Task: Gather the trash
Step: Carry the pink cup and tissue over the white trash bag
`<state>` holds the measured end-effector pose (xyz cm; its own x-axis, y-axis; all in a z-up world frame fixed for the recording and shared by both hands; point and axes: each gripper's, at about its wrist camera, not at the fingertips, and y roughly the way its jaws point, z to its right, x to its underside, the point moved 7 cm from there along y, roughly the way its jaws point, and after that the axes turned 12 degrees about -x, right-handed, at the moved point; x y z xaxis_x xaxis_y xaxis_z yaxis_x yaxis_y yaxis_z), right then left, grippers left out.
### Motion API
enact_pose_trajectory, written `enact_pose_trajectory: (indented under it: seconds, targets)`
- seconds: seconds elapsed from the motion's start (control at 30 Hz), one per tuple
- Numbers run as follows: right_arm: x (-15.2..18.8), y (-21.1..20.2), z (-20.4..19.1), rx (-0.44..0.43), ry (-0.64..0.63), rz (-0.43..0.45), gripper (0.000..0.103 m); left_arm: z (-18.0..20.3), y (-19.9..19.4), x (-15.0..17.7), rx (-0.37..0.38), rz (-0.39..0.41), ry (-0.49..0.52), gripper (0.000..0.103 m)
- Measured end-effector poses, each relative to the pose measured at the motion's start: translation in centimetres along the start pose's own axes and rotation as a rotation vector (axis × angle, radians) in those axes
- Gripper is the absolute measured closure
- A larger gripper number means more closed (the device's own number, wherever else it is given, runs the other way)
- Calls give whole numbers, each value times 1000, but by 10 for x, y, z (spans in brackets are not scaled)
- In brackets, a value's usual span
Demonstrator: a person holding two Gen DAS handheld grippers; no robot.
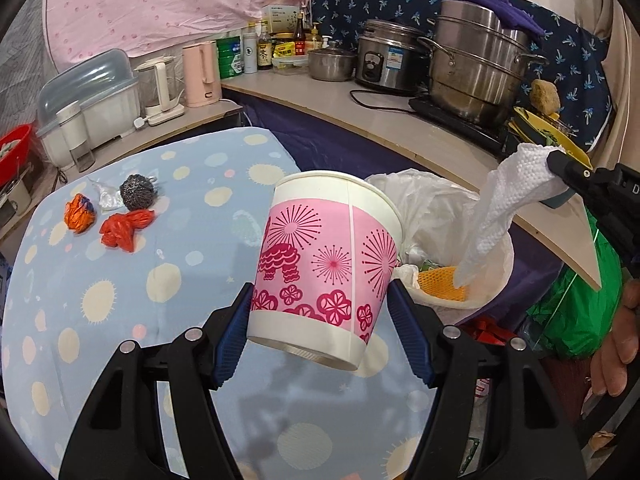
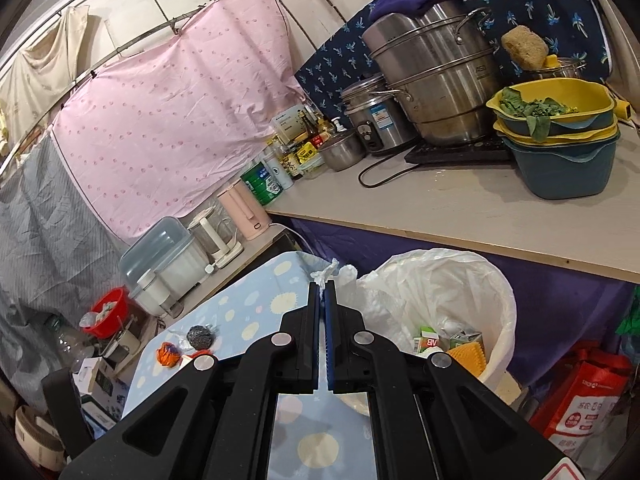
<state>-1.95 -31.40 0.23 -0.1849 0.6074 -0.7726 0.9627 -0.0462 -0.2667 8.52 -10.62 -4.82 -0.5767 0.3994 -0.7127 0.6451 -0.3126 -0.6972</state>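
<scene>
My left gripper (image 1: 320, 320) is shut on a pink-and-white paper cup (image 1: 324, 268), held tilted above the table's right edge, beside the trash bin (image 1: 492, 276). The bin has a white plastic liner and holds cartons and an orange mesh piece (image 1: 440, 284). My right gripper (image 2: 323, 292) is shut on a white paper towel (image 1: 508, 208) that hangs down over the bin; only its tip (image 2: 332, 272) shows in the right wrist view. An orange wrapper (image 1: 79, 213), a red crumpled bag (image 1: 124, 228), a small clear wrapper (image 1: 105, 196) and a steel scrubber (image 1: 137, 191) lie on the table.
The table has a blue dotted cloth (image 1: 140, 320). A counter (image 1: 380, 120) behind holds pots, a rice cooker, bottles and stacked basins (image 2: 556, 140). Kettles and a dish box (image 1: 88, 100) stand at the left. Bags (image 2: 580, 400) sit on the floor at the right.
</scene>
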Motion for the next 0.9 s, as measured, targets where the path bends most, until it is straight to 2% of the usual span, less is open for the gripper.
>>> enact_pose_trajectory:
  seconds: [0.3,0.9]
  targets:
    - [-7,4,33,19,38,0,100,40,11,-10,28,-7,43,40]
    - [6,13,86,51,128,-24,100,100,43,-25,58,-30,103,40]
